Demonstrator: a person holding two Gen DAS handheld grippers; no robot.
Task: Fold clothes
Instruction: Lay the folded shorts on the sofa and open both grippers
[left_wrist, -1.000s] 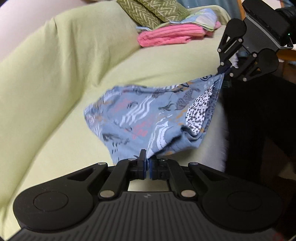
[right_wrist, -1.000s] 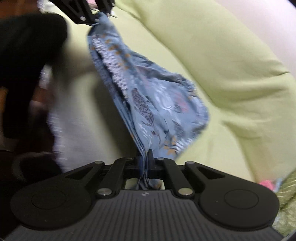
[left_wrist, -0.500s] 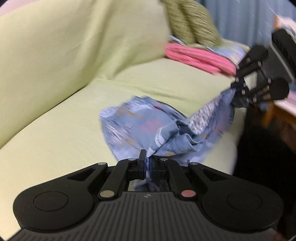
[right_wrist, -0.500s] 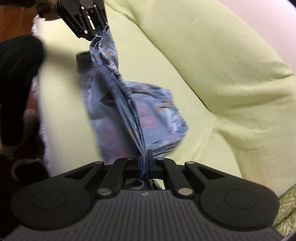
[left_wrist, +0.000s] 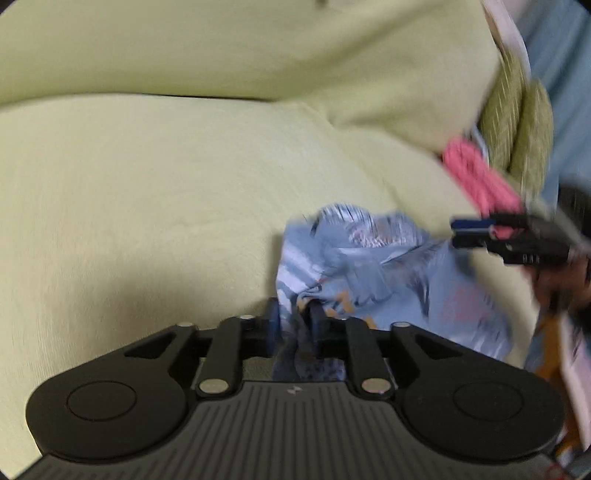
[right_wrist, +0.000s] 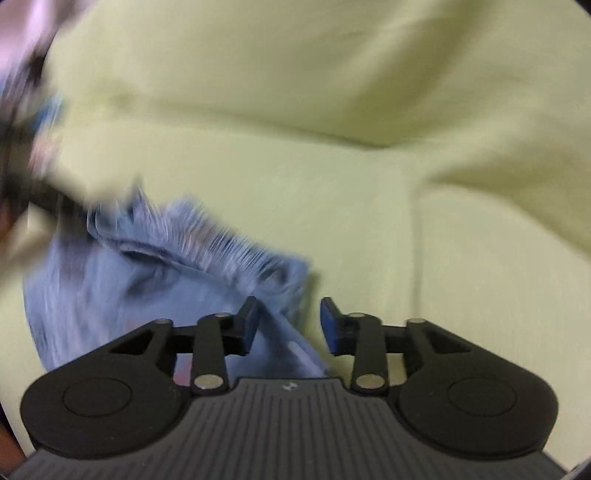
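Note:
A blue patterned garment lies crumpled on the yellow-green sofa seat. My left gripper is low over its near edge, jaws parted, with a fold of cloth loose between them. My right gripper stands open over the garment's other end, and a strip of cloth runs between its fingers without being pinched. In the left wrist view the right gripper shows blurred at the garment's right side. The left gripper is only a dark smear at the far left of the right wrist view.
A pink folded item and olive patterned cushions sit at the sofa's right end. The sofa back rises behind the seat. A person's hand holds the right gripper at the frame's edge.
Both grippers came down from holding the garment stretched in the air to the sofa seat. Both jaws have parted, and the garment now rests bunched on the cushion.

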